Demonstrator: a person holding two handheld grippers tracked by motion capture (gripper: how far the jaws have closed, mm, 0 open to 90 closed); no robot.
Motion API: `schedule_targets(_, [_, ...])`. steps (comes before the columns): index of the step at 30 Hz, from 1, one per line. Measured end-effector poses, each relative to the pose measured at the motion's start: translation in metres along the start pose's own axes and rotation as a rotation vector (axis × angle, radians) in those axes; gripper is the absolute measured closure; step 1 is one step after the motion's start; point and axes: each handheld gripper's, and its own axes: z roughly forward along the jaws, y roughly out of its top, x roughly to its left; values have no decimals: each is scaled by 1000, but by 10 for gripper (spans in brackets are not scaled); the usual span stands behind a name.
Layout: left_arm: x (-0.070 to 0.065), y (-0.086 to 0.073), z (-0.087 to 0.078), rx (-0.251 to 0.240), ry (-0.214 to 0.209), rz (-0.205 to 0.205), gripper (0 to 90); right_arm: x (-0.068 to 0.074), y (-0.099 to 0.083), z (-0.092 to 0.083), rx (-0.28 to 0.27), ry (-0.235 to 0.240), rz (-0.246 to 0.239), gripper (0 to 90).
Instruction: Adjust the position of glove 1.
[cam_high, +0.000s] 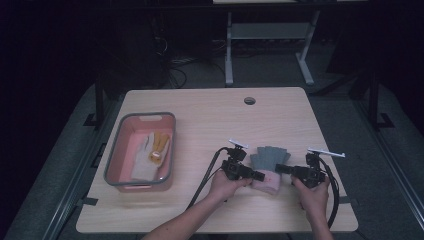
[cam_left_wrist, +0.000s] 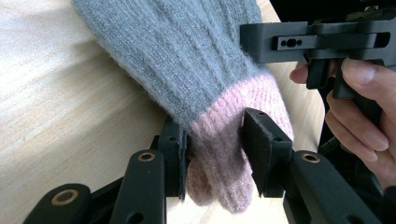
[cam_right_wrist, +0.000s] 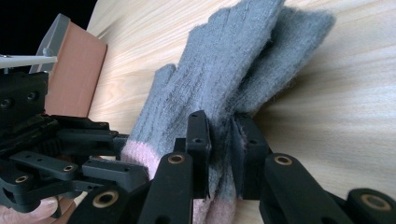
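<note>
High view first: I see both of my claws low over the near half of the wooden table (cam_high: 200, 115), facing each other across a grey glove with a pink cuff (cam_high: 267, 160). The left gripper (cam_high: 258, 176) comes in from the glove's left side, the right gripper (cam_high: 278, 168) from its right, and the cuff end lies between the two sets of jaws, with the grey fingers fanning away from me beyond them.

In the left gripper view, my left claw (cam_left_wrist: 215, 140) is clamped on the pink cuff: the knit bulges between the two black pads and both press into it. The grey body of the glove runs up and away from the jaws, lying on the table. The other hand (cam_left_wrist: 364, 107) with its claw sits just beyond, at the upper right.

In the right gripper view, my right claw (cam_right_wrist: 219, 140) pinches the grey knit just above the cuff; the fabric is squeezed into a narrow fold between the pads. The fingers stretch ahead of the jaws.

Well off to the left of the left claw stands a pink bin (cam_high: 114, 165) with a pale glove (cam_high: 147, 155) inside.
</note>
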Motion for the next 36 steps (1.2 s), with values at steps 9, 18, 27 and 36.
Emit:
schedule_targets(9, [0, -4, -11, -14, -9, 8, 613, 8, 0, 1, 11, 21, -11, 783])
schedule_targets(18, [0, -8, -32, -38, -20, 20, 614, 24, 0, 2, 12, 47, -51, 783])
schedule_targets(27, [2, -13, -53, -56, -12, 33, 615, 42, 3, 9, 31, 77, -86, 783])
schedule_targets(36, [3, -11, -74, -76, -1, 32, 616, 56, 6, 17, 42, 95, -110, 784])
